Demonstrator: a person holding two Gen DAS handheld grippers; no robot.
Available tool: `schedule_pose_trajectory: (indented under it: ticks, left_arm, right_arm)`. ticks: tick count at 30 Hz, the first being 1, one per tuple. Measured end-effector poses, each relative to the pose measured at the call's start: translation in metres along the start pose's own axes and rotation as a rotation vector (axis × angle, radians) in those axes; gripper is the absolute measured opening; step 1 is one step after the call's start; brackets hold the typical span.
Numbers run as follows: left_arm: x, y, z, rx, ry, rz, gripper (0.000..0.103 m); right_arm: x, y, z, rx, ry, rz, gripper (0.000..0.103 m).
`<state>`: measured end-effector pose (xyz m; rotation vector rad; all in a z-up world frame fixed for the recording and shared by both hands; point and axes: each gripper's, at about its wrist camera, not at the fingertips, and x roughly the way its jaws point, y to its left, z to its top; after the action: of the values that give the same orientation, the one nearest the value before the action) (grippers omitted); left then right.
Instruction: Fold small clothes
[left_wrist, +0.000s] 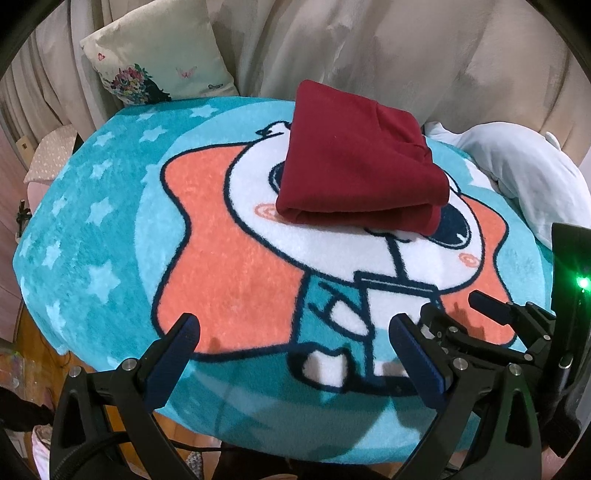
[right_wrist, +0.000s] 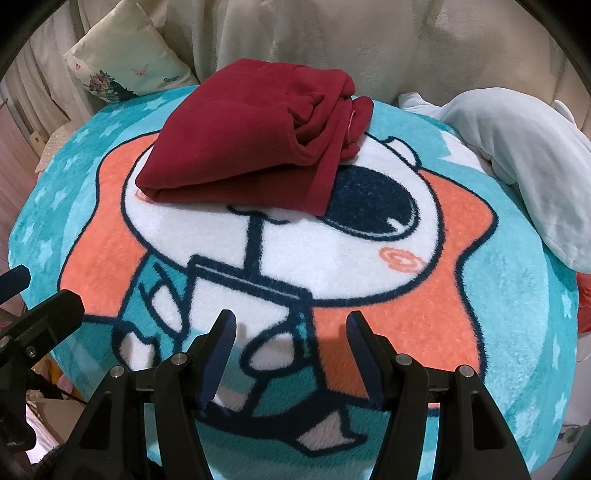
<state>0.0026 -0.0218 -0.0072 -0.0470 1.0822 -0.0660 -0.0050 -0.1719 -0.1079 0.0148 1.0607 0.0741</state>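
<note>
Left wrist view: left gripper, jaws wide apart, nothing between them, above the near edge of a teal cartoon blanket; folded dark red garment lying far centre on the blanket; right gripper alongside at right. Right wrist view: right gripper, jaws spread, empty; red garment far centre; pale blue cloth at right; floral pillow behind.

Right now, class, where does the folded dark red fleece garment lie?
In both wrist views the folded dark red fleece garment lies on the far part of the cartoon blanket, over the figure's face, left of the pale blue plush toy.
</note>
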Motion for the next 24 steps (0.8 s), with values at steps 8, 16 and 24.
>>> schedule_pose_trajectory:
  ticks: [8,16,24]
  left_arm:
    - [0.0025,-0.0003,-0.0007,-0.003,0.005,-0.006,0.102]
    - [0.0071,-0.0015,-0.0012,-0.015,0.024,-0.019,0.102]
    - [0.0006,0.004,-0.0047,-0.049,0.01,-0.041,0.102]
  right_arm:
    - [0.0015,0.0003,0.0009,-0.005,0.002,0.002,0.065]
    - [0.0018,0.0036,0.0013,-0.012,0.0,0.003,0.065]
    - [0.0026,0.0071,0.0035,-0.026,-0.007,0.016,0.065]
